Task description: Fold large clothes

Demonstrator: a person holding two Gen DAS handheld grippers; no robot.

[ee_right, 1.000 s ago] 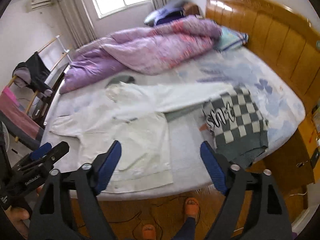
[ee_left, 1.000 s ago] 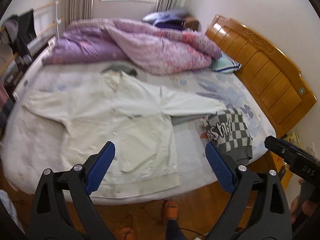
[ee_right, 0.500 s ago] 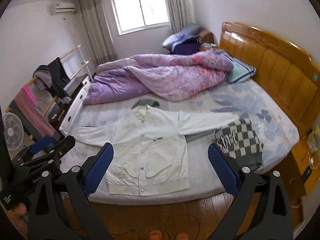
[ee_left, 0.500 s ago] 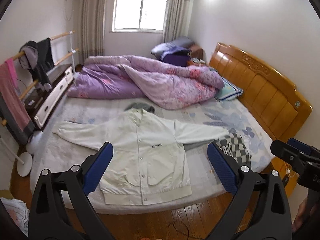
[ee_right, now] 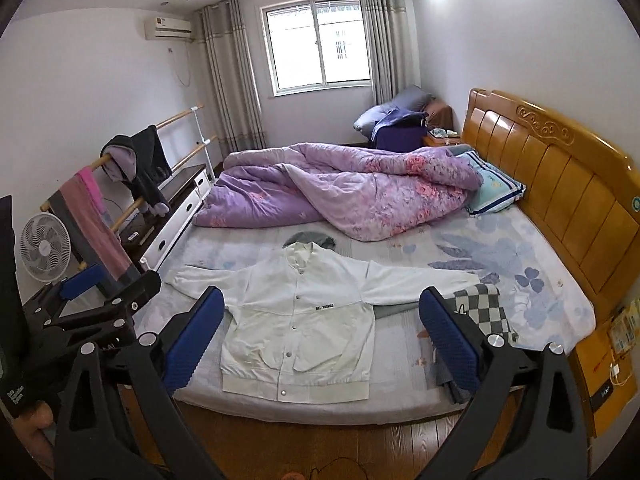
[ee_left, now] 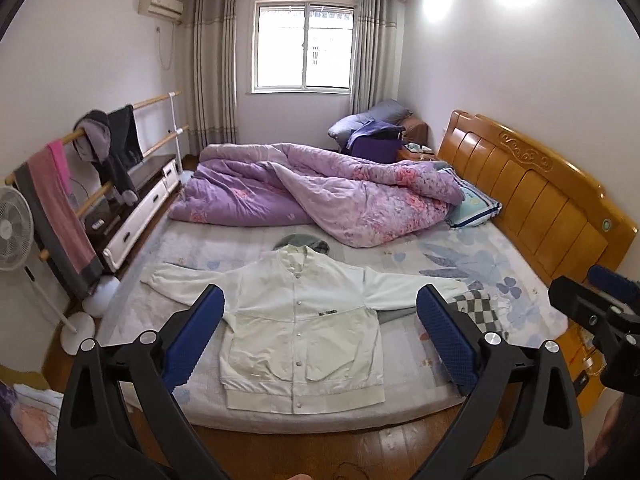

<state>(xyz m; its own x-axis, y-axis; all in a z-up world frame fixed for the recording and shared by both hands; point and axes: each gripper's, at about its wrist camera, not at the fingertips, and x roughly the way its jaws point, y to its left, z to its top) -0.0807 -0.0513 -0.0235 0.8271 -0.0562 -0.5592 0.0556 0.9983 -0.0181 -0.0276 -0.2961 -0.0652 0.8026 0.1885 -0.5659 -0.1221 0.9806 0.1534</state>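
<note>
A white button-front jacket (ee_left: 304, 328) lies flat, face up, sleeves spread, near the front edge of the bed (ee_left: 400, 404); it also shows in the right wrist view (ee_right: 296, 320). Its right sleeve rests on a grey-and-white checkered garment (ee_left: 480, 312), also in the right wrist view (ee_right: 484, 308). My left gripper (ee_left: 320, 336) is open and empty, held back from the bed over the floor. My right gripper (ee_right: 320, 332) is open and empty, likewise back from the bed. Each gripper shows at the edge of the other's view.
A purple quilt (ee_left: 320, 192) is bunched at the far side of the bed. The wooden headboard (ee_left: 540, 196) is on the right. A clothes rack (ee_left: 80, 168), a fan (ee_left: 12, 232) and a low cabinet (ee_left: 140, 208) stand at the left. Wooden floor lies in front.
Both grippers have pulled back and tilted up from close over the jacket, so the whole room now shows. Both stay open. The jacket has not moved.
</note>
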